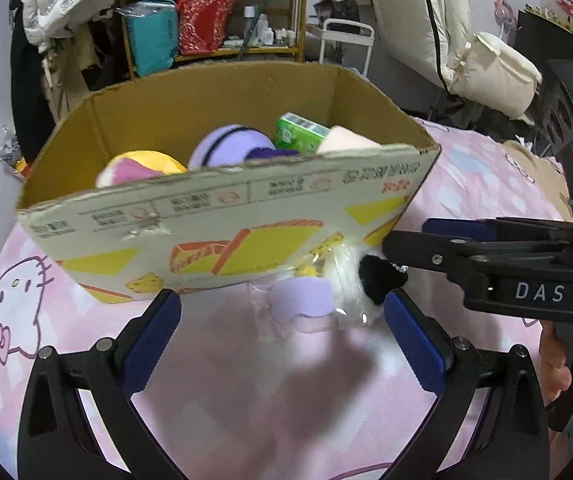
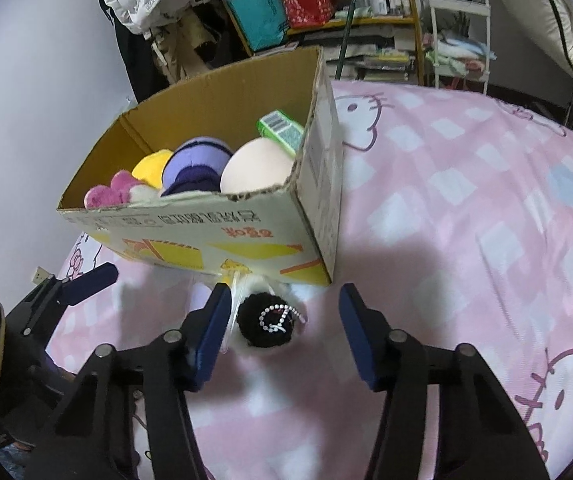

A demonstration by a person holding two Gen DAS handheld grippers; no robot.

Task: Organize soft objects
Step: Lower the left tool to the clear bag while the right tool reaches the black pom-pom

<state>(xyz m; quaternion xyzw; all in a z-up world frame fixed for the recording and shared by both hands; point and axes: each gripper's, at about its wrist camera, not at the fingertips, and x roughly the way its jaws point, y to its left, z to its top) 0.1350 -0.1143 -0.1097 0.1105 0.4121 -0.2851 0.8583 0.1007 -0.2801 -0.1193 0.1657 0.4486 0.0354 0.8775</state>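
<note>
A pink bedspread [image 2: 466, 200] is bearing the cardboard box [image 2: 214, 232]; just before it, a plush keychain [image 2: 266, 324] is being straddled (unpinched) by the spread right gripper [image 2: 284, 330], best closed squarely on its black pompom; the left gripper [image 1: 282, 324] is also spread.

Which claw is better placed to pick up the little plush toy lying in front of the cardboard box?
Right, probably. The right claw already brackets the toy's black pompom, one finger beside it. The left claw is open with the toy off toward its right finger.
</note>
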